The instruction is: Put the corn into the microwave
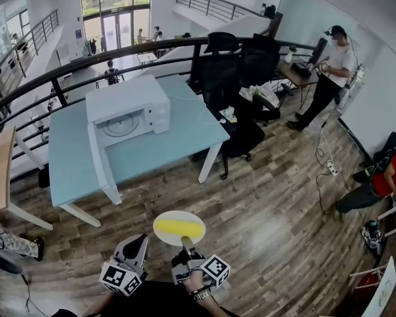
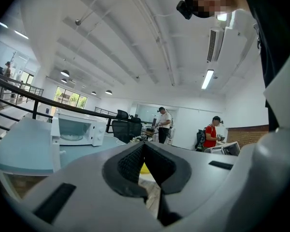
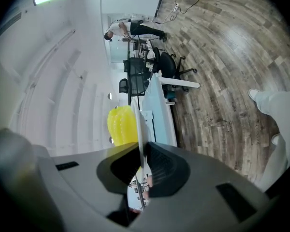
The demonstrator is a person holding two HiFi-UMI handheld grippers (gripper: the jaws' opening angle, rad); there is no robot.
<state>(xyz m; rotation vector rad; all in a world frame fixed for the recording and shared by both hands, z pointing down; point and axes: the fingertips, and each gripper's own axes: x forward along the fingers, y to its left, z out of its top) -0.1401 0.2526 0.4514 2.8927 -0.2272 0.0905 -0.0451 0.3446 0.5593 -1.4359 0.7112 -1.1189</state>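
- At the bottom edge of the head view both arms are cut off; only part of the right hand [image 1: 197,286] shows beside its marker cube.
- Seen edge-on in the right gripper view, the plate [image 1: 178,215] hides part of the corn [image 1: 179,228] lying across it.
- Open floor [image 1: 251,203] separates the plate from the table [image 1: 171,144]; the microwave [image 1: 129,104] stands there, well apart, its door [image 1: 100,157] swung wide.
- Reaching forward, the right gripper [image 1: 186,244] pinches the plate's near rim and holds it flat.
- Just beside it, the left gripper [image 1: 140,242] has its fingertips pressed together on nothing.
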